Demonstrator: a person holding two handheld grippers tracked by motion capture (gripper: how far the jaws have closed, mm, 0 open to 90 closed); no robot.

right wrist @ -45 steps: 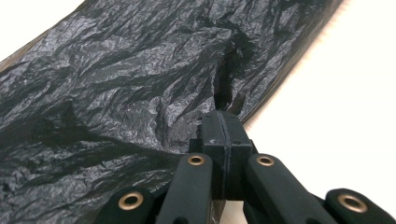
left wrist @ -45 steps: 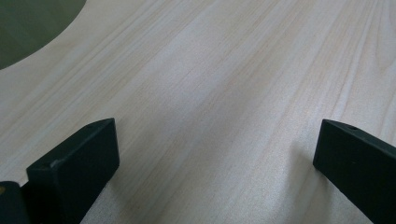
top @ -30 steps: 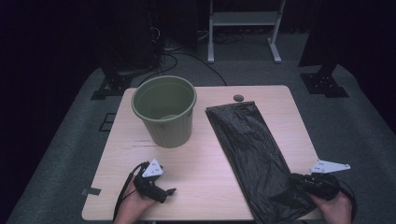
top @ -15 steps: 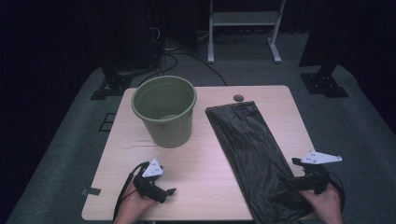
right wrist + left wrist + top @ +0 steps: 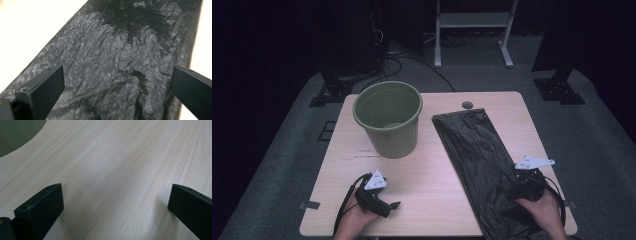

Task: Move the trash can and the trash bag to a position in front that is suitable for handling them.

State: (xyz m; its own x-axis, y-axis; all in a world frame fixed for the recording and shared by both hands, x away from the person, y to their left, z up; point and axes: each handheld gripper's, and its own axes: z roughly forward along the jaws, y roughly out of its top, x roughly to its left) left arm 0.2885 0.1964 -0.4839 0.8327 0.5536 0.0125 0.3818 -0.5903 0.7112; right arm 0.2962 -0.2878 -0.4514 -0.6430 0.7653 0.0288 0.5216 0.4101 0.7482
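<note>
Right gripper (image 5: pixel 512 192) jaws have just been opening and now stand spread wide above the black bag (image 5: pixel 482 160), with nothing pinched between them; compared with the earlier high view, the hand has shifted toward 10 o'clock over the bag's near end. Judgement: the bag is released and needs a fresh grip before it can go to the bucket.

High view: the bag lies flat at 3 o'clock on the table (image 5: pixel 437 200). The green bucket (image 5: pixel 388 117) stands upright at 11 o'clock, apart from the bag. Left gripper (image 5: pixel 392 205) rests at 7 o'clock.

Left gripper view: jaws spread, bare table between them.

Right gripper view: wrinkled bag (image 5: pixel 117 62) below the spread jaws. Nothing blocks the path.
</note>
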